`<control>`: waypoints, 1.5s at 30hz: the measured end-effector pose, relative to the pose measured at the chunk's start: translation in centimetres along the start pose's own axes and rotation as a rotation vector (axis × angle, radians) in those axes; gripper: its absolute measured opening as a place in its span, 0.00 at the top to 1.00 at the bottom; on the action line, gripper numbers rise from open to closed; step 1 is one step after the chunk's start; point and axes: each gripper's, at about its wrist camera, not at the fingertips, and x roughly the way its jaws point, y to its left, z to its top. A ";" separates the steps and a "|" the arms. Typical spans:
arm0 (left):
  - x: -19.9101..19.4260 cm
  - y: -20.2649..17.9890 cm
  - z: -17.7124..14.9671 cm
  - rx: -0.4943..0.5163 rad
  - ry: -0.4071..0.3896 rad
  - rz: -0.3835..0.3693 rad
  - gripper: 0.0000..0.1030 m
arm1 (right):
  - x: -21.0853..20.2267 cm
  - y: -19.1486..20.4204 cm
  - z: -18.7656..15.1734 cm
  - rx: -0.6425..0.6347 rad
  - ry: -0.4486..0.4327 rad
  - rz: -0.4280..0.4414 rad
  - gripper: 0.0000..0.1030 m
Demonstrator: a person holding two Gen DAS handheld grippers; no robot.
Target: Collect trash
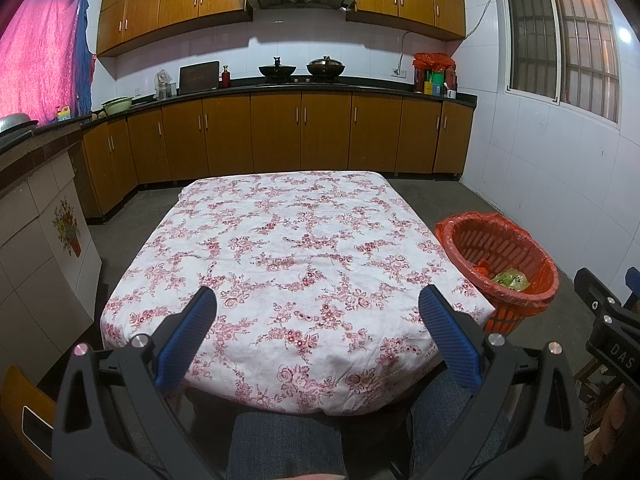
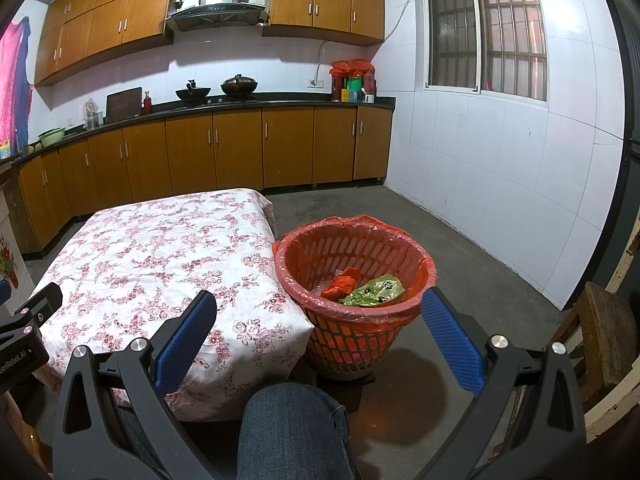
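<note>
Inside basket [image 2: 394, 312], wrappers [image 2: 374, 290] overlap (labels unreadable).

**Tabletop and floor, that's about it**

The tabletop [image 1: 304, 248] sits straight ahead of the left tongs [image 1: 318, 300], wrapped in a white cloth with red flowers [image 2: 160, 248], nothing else lying on it. Over on the grey concrete floor [image 2: 460, 240], in front of the right tongs [image 2: 319, 304], an orange basket [image 2: 352, 336] touches the tabletop's corner.

Left hand-held gripper [image 1: 318, 308] and right hand-held gripper [image 2: 320, 312] both held level, jaws spread wide, empty
</note>
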 end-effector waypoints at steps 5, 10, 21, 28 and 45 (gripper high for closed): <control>0.0 0.0 0.0 0.000 0.001 0.000 0.04 | 0.0 0.0 0.0 0.000 0.000 -0.001 0.02; 0.0 -0.1 -0.1 -0.001 0.002 0.001 0.04 | 0.0 0.0 0.0 -0.001 0.000 -0.001 0.02; 0.0 -0.1 -0.2 -0.001 0.004 0.001 0.04 | 0.0 0.1 -0.3 -0.001 0.002 0.000 0.02; 0.1 -0.2 -0.2 -0.002 0.005 0.002 0.04 | 0.1 0.1 -0.2 0.000 0.002 -0.001 0.02; 0.5 0.0 -0.4 -0.003 0.013 0.003 0.04 | 0.1 0.1 -0.2 0.000 0.004 0.000 0.02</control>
